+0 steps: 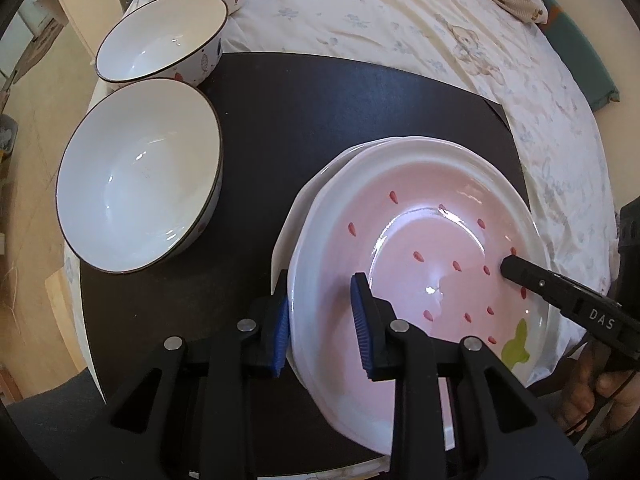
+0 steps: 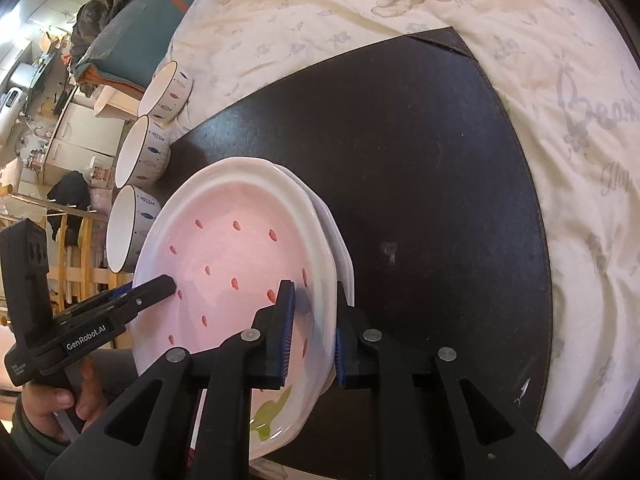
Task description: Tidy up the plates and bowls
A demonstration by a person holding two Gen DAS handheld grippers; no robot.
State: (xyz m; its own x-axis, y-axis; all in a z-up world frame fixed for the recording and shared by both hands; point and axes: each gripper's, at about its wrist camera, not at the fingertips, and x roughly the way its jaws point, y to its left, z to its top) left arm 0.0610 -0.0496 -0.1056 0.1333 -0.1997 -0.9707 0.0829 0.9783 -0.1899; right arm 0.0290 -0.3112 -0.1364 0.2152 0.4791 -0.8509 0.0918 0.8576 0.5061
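Two grippers of mine bracket one glossy pink ceramic plate with red seed marks and a white scalloped rim (image 1: 420,248), which sits on top of at least one plain white plate (image 1: 288,236) on the dark round mat (image 1: 320,120) spread over the cream printed bedsheet (image 1: 400,20). My left gripper (image 1: 322,324) has its blue ribbed pads either side of the near-left rim, jaws apart with a visible gap, not yet biting. My right gripper (image 2: 314,332) straddles the opposite rim the same way; whether its pads press the rim I cannot tell.

The risks, as I judge them: the glaze is slick and the rim shallow, so an uneven squeeze could tip the plate off one side and let it clatter onto the stack. If my outer fingers dip under both rims, I may drag the lower plate along. The bed underneath is soft, so a hard push could rock the whole mat.

For room, three white bowls with dark rims and fish patterns (image 1: 140,184) line the mat's left edge, the nearest just beside the stack, so leftward travel is tight. The far and right parts of the mat are open, and upward looks the safest way out
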